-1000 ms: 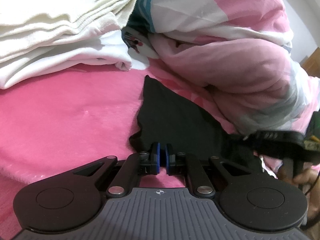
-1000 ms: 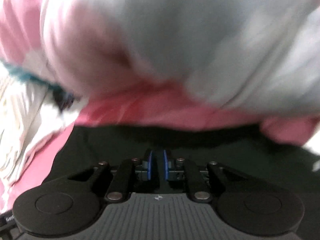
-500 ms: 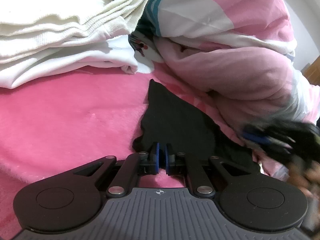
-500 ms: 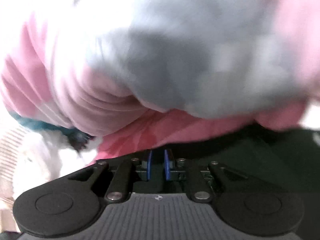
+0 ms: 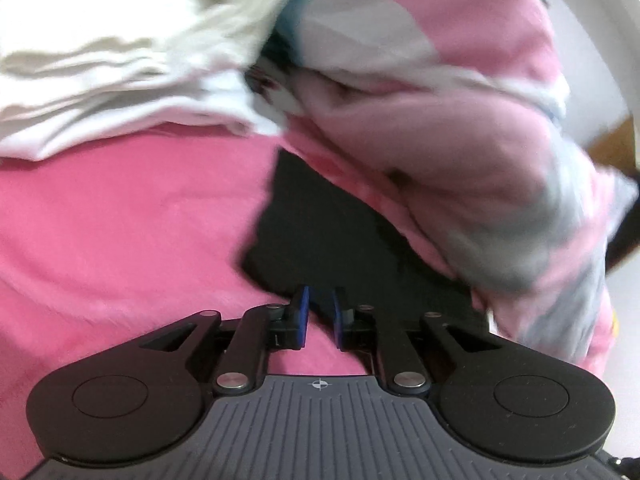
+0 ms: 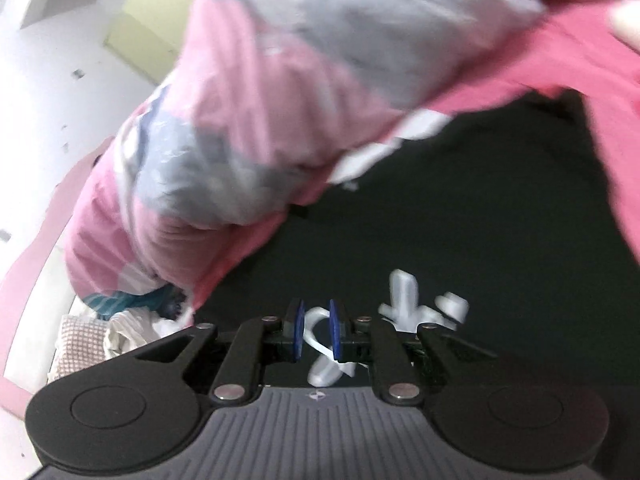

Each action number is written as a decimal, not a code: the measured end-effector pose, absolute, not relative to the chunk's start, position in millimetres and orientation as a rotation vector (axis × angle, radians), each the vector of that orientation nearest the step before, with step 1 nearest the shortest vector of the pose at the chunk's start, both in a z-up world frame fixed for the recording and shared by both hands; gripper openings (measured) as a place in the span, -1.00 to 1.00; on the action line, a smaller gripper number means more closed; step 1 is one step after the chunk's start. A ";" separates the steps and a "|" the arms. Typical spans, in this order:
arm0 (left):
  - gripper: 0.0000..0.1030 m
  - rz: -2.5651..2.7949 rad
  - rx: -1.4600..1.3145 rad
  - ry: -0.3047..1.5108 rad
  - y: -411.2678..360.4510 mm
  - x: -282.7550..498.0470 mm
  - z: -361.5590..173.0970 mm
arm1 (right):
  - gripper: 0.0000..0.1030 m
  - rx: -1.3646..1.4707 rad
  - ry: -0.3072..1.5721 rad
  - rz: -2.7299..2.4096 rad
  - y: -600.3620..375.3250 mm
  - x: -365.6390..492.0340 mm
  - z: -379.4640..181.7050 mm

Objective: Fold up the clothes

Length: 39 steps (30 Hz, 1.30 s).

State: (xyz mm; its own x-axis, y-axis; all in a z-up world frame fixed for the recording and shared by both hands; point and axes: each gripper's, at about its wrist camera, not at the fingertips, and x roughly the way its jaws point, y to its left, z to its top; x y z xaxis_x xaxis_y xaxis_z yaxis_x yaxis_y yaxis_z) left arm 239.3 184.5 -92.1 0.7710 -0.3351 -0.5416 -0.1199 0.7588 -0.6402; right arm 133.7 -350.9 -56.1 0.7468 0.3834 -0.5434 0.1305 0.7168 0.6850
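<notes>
Fold in progress on a black garment (image 5: 320, 240) spread over the pink bed cover (image 5: 120, 220). Judged to be the stage between one fold and the next grasp, with neither tool holding cloth.

Left tool (image 5: 320, 312) at the garment's near edge, jaws just parted a little to a narrow gap. Only bed cover and the garment's rim showing between the pads, nothing pinched.

Right tool (image 6: 316, 328) low over the garment's printed part, jaws a small way apart. White print (image 6: 404, 296) showing through the gap, no cloth seen clamped. Picture smeared, so contact with the cloth not to be told.

Next move, as a judgement: choosing an edge or corner of the garment for each tool, closing on a single layer, then lifting and carrying it across. Calls for wider jaws first and a flat, taut hem.

Surroundings, placed from the garment:
- Pink, grey and white quilt (image 5: 460, 152) bunched along the far side, lying over the garment's far edge and hiding part of it. Main obstacle: likely to catch or drag with any pull on that side.
- Stack of folded white clothes (image 5: 100, 80) beyond the garment's far left corner, apart from it.
- Small heap of checked and pale cloth (image 6: 92, 336) past the quilt's end, well clear of the garment.
</notes>
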 end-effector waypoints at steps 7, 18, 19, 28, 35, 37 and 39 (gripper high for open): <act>-0.75 -0.326 -0.535 0.833 98.0 234.2 -84.9 | -0.71 0.873 0.755 0.184 -393.3 121.4 -101.3; -0.73 -0.379 -0.409 0.890 4.1 275.1 -97.1 | -0.75 0.674 0.815 0.088 -432.1 169.4 -144.3; -0.73 -0.385 -0.409 0.880 0.0 278.8 -99.2 | -0.76 0.643 0.801 0.040 -440.8 170.3 -145.6; -0.72 -0.439 -0.491 0.767 -7.1 301.5 -119.8 | -0.72 0.527 0.684 0.043 -435.0 195.2 -98.8; -0.71 -0.471 -0.552 0.745 0.1 301.8 -126.1 | -0.72 0.405 0.715 0.201 -345.7 286.9 -62.3; -0.71 -0.474 -0.552 0.739 0.1 301.6 -127.1 | -0.72 0.383 0.734 0.206 -329.7 307.2 -60.1; -0.71 -0.476 -0.551 0.733 0.1 300.9 -127.8 | -0.72 0.395 0.774 0.220 -323.1 331.0 -65.1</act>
State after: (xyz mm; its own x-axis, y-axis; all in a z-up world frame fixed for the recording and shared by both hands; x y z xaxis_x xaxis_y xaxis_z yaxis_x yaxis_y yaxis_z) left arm 300.9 0.1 -127.8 0.6507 -0.5804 -0.4897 0.2107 0.7575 -0.6179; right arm 331.0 -323.1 -65.1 0.6972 0.3345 -0.6341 -0.0488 0.9045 0.4236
